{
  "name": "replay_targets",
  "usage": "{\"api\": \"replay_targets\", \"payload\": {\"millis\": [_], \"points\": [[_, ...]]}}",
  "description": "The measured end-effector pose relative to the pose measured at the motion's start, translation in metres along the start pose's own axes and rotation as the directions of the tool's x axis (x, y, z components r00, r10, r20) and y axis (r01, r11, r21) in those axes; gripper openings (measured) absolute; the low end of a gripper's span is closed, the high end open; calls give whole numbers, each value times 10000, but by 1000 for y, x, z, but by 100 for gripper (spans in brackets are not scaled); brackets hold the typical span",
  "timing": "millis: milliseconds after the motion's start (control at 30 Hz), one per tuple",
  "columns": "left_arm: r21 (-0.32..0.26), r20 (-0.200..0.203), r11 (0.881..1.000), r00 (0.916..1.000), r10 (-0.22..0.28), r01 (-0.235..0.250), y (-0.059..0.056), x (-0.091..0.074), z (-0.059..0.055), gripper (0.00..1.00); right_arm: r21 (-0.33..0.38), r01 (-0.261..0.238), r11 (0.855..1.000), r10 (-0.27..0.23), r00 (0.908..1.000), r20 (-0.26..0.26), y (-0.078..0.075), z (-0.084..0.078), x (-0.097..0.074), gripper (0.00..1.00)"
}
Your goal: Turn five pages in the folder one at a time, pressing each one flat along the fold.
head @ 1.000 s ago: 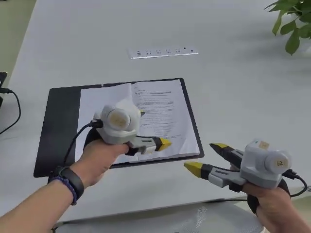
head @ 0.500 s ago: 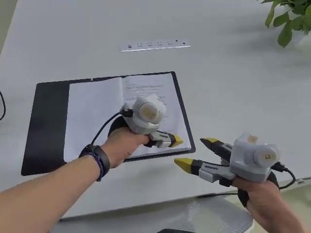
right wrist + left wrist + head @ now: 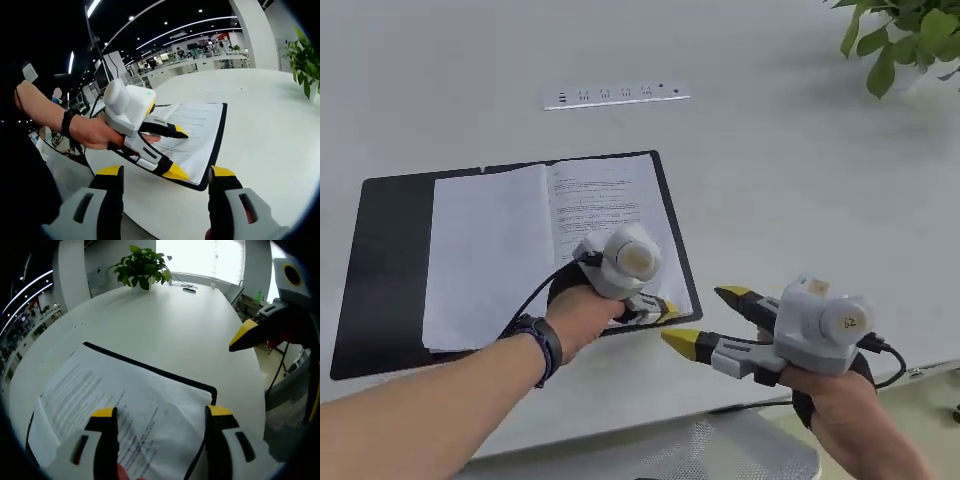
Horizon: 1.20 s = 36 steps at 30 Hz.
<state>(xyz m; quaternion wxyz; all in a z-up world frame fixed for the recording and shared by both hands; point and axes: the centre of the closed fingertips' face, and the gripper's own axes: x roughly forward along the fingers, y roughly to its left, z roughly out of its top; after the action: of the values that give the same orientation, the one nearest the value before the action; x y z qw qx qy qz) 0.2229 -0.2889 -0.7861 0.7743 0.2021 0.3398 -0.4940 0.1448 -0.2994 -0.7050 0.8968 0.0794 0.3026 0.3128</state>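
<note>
Centrally, the folder (image 3: 380, 300) is seen lying open and flat on the white surface (image 3: 800, 180), with its black cover exposed as a broad band on the left side of the head view. A blank page (image 3: 485, 255) is spread to the left of the fold and a printed page (image 3: 605, 215) to the right of it. In the left gripper view, shallow creases are seen in the printed page near its lower corner.

The left tool (image 3: 660, 308) is held low over that lower right corner of the printed page. Its yellow-tipped jaws are spread wide and nothing is gripped between them. Whether the lower jaw touches the paper cannot be told. A dark wristband (image 3: 540, 340) is worn on the arm that carries this tool, and a black cable (image 3: 525, 305) is looped back from the tool's body.

The right tool (image 3: 708, 318) is held off the folder, just beyond its lower right corner and above the bare surface. Its jaws are pointed toward the left tool and are likewise set wide apart, with nothing between them.

Farther back, a white power strip (image 3: 615, 96) is set flat on the surface, well apart from the folder's far edge. A green leafy plant (image 3: 900, 40) is seen at the far right corner.
</note>
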Motion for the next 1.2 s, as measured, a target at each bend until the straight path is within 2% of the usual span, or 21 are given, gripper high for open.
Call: {"api": "replay_targets", "payload": {"millis": [100,200,567,733,867,967,1200], "points": [[-66,9,10000,10000,46,-46,1,-2,0,70,120,15,9999,-15,10000,3,-1,-1,-1,68],[-106,184,9999,9998,81,-79,1,-2,-1,70,181,23,9998,-23,10000,-29,-2,-1,1,68],[-276,176,9996,9998,-81,86,8,-6,-3,62,238,-83,9997,84,10000,-30,-10,1,12,63],[-456,184,9987,9996,-207,215,9,-10,-4,58,108,-177,9998,178,9998,-97,-19,5,23,57],[-345,213,9991,9994,-256,264,8,-13,-8,52,366,-223,9991,219,9997,112,-29,13,34,53],[-429,253,9987,9993,-264,275,9,-14,-8,50,322,-17,9995,19,10000,-70,-40,9,46,49],[-511,275,9983,9993,-251,265,9,-16,-9,47,836,-280,9961,275,9996,63,-44,16,67,45]]}}
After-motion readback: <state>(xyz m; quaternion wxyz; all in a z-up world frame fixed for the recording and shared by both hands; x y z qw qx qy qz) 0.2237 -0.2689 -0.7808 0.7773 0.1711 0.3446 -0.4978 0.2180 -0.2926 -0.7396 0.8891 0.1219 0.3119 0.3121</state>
